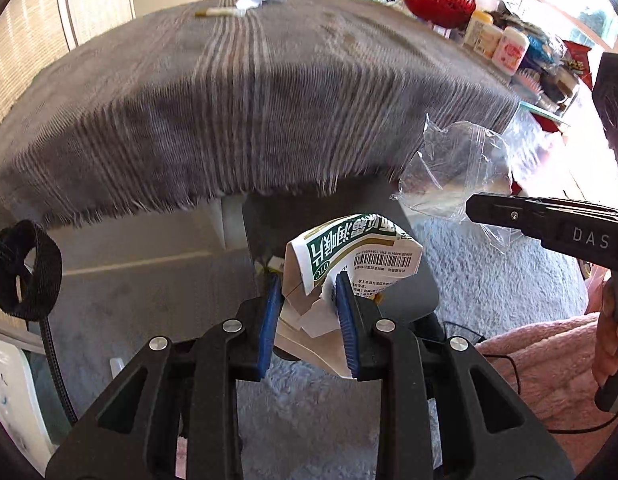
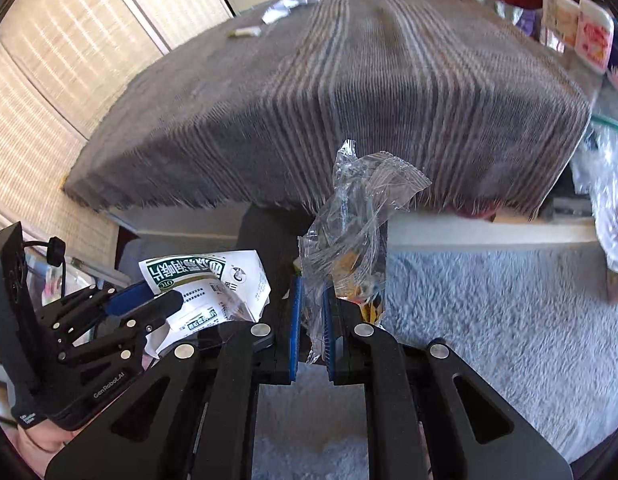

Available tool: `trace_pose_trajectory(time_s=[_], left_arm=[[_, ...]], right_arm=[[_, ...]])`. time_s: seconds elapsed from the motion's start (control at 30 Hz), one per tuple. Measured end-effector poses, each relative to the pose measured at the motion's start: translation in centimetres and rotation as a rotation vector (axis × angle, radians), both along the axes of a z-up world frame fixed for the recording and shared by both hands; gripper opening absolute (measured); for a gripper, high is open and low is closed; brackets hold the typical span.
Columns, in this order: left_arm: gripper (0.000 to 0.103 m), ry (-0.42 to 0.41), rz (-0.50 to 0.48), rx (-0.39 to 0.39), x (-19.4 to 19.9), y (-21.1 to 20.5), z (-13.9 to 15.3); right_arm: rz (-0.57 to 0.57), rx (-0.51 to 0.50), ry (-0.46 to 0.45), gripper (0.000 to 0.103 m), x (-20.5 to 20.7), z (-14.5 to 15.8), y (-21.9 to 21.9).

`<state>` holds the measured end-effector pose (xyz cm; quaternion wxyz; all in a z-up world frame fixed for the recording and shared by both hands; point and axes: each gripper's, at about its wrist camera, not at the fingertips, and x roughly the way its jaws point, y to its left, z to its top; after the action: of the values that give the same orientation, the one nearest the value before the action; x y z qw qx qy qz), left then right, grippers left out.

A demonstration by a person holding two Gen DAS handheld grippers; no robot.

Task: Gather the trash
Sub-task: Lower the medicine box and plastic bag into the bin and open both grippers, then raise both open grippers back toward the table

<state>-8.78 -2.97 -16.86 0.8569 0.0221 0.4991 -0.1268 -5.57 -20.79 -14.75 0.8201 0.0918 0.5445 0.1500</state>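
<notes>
left gripper [image 1: 307,312] jaws clamp crumpled medicine box [image 1: 349,258] | right gripper [image 2: 311,322] jaws pinch clear plastic wrapper [image 2: 349,216], both over dark bin [image 1: 413,280] below worktop edge | step: centre over bin, then release | left on striped cloth [image 1: 229,92]: paper scraps [image 1: 251,0], cigarette butt [image 1: 219,12]

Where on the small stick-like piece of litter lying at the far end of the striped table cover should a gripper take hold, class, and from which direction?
Grip the stick-like piece around its middle, coming straight down from above. It lies flat and lengthwise on the striped cover, so fingers closing across its narrow width should catch it. The crumpled white paper lies close by on one side, so the middle looks safest.
</notes>
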Motion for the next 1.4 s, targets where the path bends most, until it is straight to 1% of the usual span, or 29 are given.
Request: trace_pose_trajectory(time_s=[0.13,0.3,0.5,0.53,0.57,0.73,0.77,0.8,0.83,0.87,0.9,0.93,0.97,1.0,1.07,1.13,1.17,1.2,1.4], left_arm=[[0.027,0.064,0.003,0.003,0.8,-0.1,-2.6],[0.028,0.119,0.013,0.006,2.0,-0.2,-4.6],[0.029,0.14,0.02,-0.019,3.2,-0.3,-5.8],[0.029,0.142,0.019,-0.019,3.4,-0.4,-5.9],[0.029,0.142,0.018,-0.019,3.5,-0.4,-6.0],[0.033,0.147,0.028,-0.026,4.0,-0.3,-6.0],[0.033,0.146,0.029,-0.025,4.1,-0.3,-6.0],[0.037,0.145,0.032,-0.021,4.1,-0.2,-6.1],[0.041,0.144,0.033,-0.019,4.2,-0.3,-6.0],[0.051,0.141,0.036,-0.015,4.2,-0.2,-6.0],[0.056,0.136,0.039,-0.01,4.1,-0.1,-5.9],[0.057,0.132,0.041,-0.003,4.0,0.0,-5.9],[0.062,0.13,0.043,0.004,4.0,0.0,-5.9],[0.071,0.125,0.048,0.013,3.9,0.1,-5.8],[0.079,0.114,0.055,0.02,3.8,0.8,-5.5],[0.086,0.104,0.057,0.019,3.6,1.2,-5.2],[0.092,0.099,0.057,0.017,3.5,1.4,-5.0],[0.095,0.091,0.057,0.018,3.3,1.6,-4.8],[0.095,0.065,0.065,0.048,2.7,1.9,-3.5]], right_arm=[[0.022,0.007,0.043,0.012,0.3,-1.9,1.2],[0.024,0.008,0.071,0.011,1.0,-3.6,2.1],[0.028,0.076,0.131,0.012,1.9,-5.6,1.7],[0.033,0.073,0.132,0.012,2.0,-5.7,1.9],[0.038,0.07,0.131,0.014,2.2,-5.7,2.0],[0.02,0.042,0.115,0.015,2.8,-5.2,2.6],[0.01,0.03,0.11,0.019,2.9,-5.2,2.6],[0.001,0.014,0.103,0.023,3.0,-5.0,2.8],[-0.008,0.0,0.095,0.044,3.0,-4.8,2.9],[-0.013,-0.011,0.086,0.065,3.1,-4.6,3.0],[-0.015,-0.024,0.074,0.067,3.1,-4.6,3.0],[-0.013,-0.039,0.066,0.067,3.1,-4.5,3.1],[-0.012,-0.055,0.057,0.068,3.1,-4.4,3.1],[-0.015,-0.072,0.047,0.071,3.2,-4.3,3.1],[-0.023,-0.111,0.025,0.089,3.2,-4.2,2.9],[-0.036,-0.15,0.008,0.095,3.2,-4.0,2.7],[-0.038,-0.156,0.006,0.097,3.2,-4.1,2.6],[-0.042,-0.157,0.007,0.098,3.1,-4.2,2.4],[-0.043,-0.161,0.006,0.099,3.0,-3.9,2.2]])
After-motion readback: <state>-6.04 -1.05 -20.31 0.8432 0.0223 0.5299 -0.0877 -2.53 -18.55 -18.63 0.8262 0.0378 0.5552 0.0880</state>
